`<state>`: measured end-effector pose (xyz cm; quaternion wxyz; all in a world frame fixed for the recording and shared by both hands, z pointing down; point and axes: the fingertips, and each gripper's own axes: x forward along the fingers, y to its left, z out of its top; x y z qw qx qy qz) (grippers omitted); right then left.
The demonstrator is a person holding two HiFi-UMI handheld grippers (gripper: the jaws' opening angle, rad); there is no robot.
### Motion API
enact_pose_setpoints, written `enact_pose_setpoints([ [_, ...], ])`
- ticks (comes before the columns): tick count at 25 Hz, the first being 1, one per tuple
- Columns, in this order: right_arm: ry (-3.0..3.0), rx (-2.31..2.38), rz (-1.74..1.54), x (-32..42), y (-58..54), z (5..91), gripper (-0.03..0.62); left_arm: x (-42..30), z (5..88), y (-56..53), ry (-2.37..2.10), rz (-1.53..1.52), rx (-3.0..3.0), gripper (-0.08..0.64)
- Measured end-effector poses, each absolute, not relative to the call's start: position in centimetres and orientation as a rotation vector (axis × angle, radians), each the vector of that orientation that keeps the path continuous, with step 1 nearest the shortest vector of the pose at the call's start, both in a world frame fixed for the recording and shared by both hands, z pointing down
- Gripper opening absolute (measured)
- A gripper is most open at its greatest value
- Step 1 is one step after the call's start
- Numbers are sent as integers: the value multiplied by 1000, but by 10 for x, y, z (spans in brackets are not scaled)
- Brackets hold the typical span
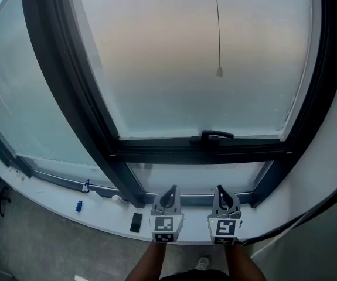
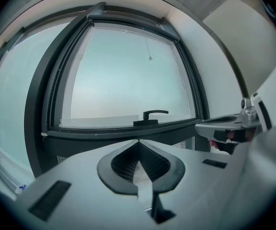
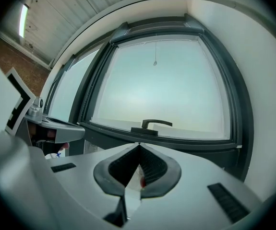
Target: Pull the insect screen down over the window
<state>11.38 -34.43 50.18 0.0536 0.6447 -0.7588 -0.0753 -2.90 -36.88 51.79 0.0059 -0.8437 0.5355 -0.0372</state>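
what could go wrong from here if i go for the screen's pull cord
The left gripper and right gripper are both shut and empty; unless one opens first, it would likely just knock the thin pull cord swinging.
The cord ends in only a small end piece, so a grip may slip off.
The window handle juts out below it and could snag a gripper on the way down.

My left claw (image 1: 170, 189) and right claw (image 1: 222, 191) are pale grey, each with a cube (image 1: 164, 228) of black-and-white square markers; their pads (image 2: 124, 165) are black and finely ribbed. The window frame (image 1: 68, 92) is dark charcoal, its handle (image 1: 216, 136) black. The glass (image 1: 168, 57) is milky, blue-white shading to peach. The cord (image 1: 217, 22) is dark. The sill (image 1: 45, 193) is white, with small blue bits (image 1: 79, 205) and a black slab (image 1: 136, 222).
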Motion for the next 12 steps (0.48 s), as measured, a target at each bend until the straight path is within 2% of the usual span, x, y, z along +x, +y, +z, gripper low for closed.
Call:
enact_pose_setpoints([
  [12,-2363,1954,-257,140,-380,483,2,-2,487,-402,1711,-61,-2591,0],
])
